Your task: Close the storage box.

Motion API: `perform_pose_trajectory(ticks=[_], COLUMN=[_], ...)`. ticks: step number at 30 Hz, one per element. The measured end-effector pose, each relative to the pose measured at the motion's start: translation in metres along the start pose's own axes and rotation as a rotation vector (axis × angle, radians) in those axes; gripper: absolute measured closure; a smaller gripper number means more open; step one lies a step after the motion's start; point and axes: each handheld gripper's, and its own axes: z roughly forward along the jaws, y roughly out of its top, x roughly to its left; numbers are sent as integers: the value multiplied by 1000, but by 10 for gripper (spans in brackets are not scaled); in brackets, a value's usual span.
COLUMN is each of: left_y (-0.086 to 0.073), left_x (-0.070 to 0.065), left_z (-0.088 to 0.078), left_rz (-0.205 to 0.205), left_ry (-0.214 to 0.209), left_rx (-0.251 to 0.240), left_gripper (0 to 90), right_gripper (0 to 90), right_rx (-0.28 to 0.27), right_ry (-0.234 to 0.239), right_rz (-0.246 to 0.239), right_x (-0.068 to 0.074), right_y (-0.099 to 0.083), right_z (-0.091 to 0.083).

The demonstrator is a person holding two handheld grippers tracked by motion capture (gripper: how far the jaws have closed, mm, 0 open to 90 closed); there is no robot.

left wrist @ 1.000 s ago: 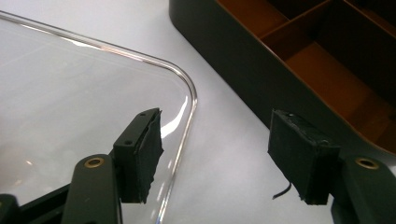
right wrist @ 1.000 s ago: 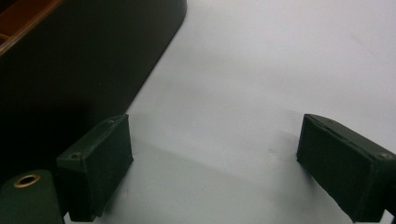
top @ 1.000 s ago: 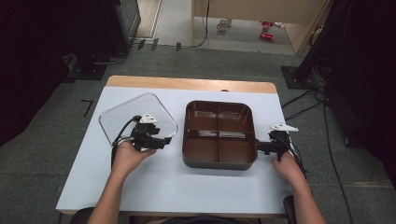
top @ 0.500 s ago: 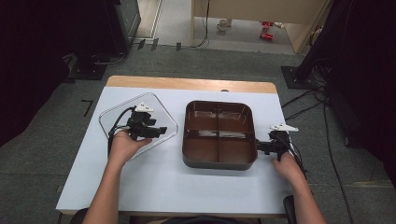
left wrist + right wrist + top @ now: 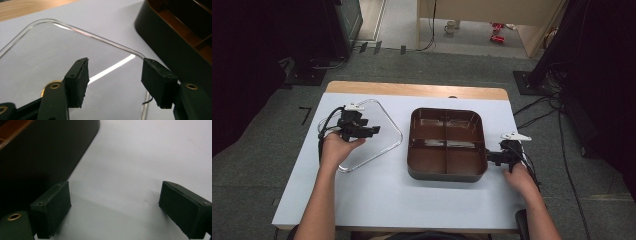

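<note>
Even overhead light fell on the pale table (image 5: 377, 200), while the floor and corners of the high view stayed dim and the frame looked soft and grainy. A bright streak of glare crossed the clear lid (image 5: 45, 50) in the left gripper view. In the right gripper view the near jaws were blurred and cast soft shadows.

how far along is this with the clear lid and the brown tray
Early stage. Done: little that shows; the clear lid lies flat on the table beside the brown tray, whose four compartments are empty. In hand: the left gripper hangs over the lid, jaws apart, nothing gripped; the right gripper sits open at the tray's right side. Left: probably gripping the lid and fitting it on.
</note>
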Motion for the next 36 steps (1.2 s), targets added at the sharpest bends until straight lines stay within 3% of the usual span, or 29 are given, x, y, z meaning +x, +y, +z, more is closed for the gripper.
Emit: perform_pose_trajectory(ticks=[10,14,20,22,27,31,36], left_y=[-17,-24,-31,-34,-41,-44,-43], left_x=[23,26,28,30,38,39,35], left_z=[7,13,12,13,19,24,28], left_rz=[-37,-55,-85,-91,-124,-160,-153], left_ry=[113,153,184,205,192,161,189], left_rx=[-10,2,-42,-21,-1,-8,-14], left_gripper=[424,438,483,483,487,560,577], right_gripper=[100,100,100,100,100,100,100], right_rx=[0,0,0,0,0,0,0], right_ry=[0,0,0,0,0,0,0], right_rz=[0,0,0,0,0,0,0], right_x=[0,0,0,0,0,0,0], right_y=[0,0,0,0,0,0,0], right_z=[0,0,0,0,0,0,0])
